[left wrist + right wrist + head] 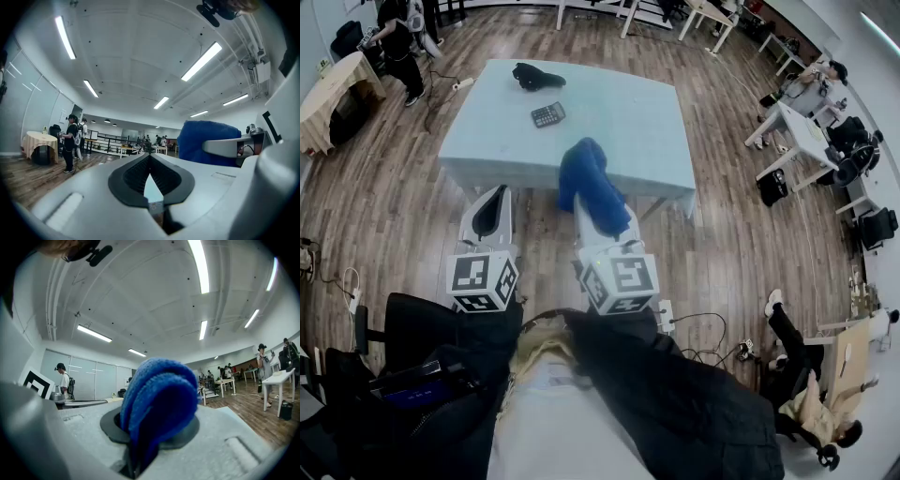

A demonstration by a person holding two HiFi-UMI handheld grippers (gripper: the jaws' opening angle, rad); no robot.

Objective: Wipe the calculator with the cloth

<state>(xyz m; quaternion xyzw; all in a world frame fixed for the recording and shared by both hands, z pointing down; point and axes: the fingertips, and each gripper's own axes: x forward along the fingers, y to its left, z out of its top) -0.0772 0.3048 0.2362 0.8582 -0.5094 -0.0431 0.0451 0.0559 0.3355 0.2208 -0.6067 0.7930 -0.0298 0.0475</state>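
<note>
A dark calculator (pixel 548 114) lies on the pale blue table (pixel 628 131), toward its far left. A blue cloth (pixel 589 183) is clamped in my right gripper (pixel 600 208) and drapes over its jaws, in front of the table's near edge and short of the calculator. In the right gripper view the cloth (pixel 159 404) bulges out between the shut jaws and hides the table. My left gripper (pixel 493 195) is held beside it to the left, below the table edge, with its jaws closed and nothing in them. The left gripper view shows its pads (pixel 136 176) meeting, with the blue cloth (pixel 206 140) to the right.
A black bundle of fabric (pixel 537 76) lies at the table's far edge beyond the calculator. A person (pixel 401 42) stands at the far left by a covered table (pixel 333 94). White desks (pixel 802 131) and seated people line the right. Cables (pixel 703 333) run over the wooden floor.
</note>
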